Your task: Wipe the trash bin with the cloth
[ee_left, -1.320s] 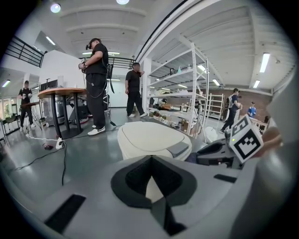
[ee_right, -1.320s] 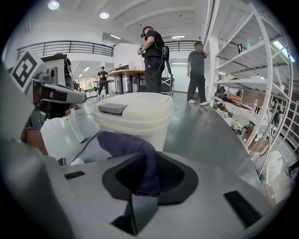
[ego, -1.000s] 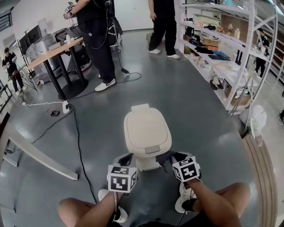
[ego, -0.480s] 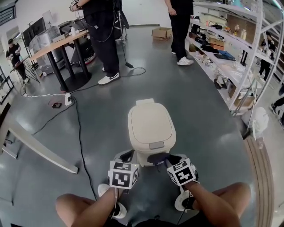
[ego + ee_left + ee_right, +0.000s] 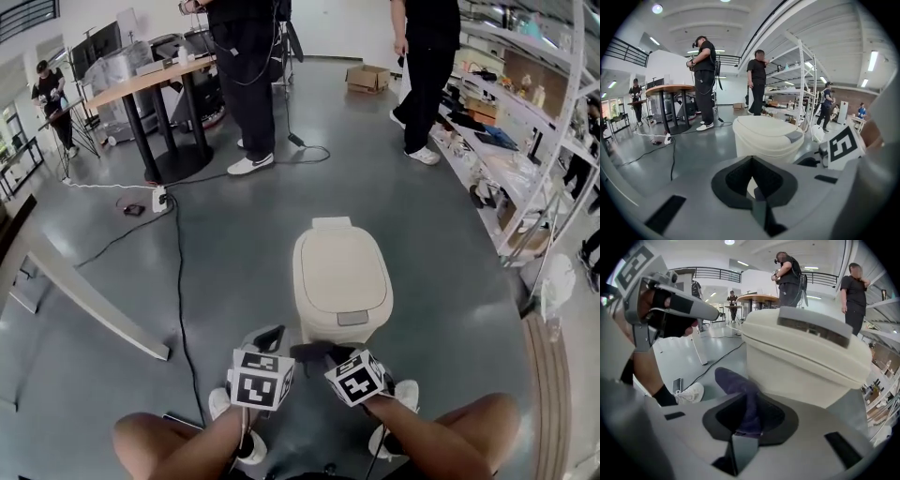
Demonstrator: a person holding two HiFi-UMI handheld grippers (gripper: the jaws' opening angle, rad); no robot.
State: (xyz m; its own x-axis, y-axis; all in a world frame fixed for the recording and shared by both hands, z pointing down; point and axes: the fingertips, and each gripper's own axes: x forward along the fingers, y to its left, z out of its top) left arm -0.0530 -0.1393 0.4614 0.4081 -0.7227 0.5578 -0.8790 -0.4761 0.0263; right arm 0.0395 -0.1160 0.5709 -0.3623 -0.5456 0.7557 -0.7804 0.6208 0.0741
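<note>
A cream trash bin with a shut lid stands on the grey floor just ahead of my knees. My right gripper is low at the bin's front left corner, shut on a dark purple cloth that sticks out forward from its jaws, close to the bin wall. Whether the cloth touches the bin I cannot tell. My left gripper hangs just left of it, beside the bin, jaws shut with nothing between them. In the right gripper view the left gripper shows at upper left.
A black cable runs across the floor to the left, past a grey beam. Two people stand behind the bin near a round table. Metal shelves line the right side. My white shoes are below the grippers.
The right gripper has carried the cloth leftward across the bin's front, ending close beside the left gripper. My view has shifted, so the bin sits further right in it.
</note>
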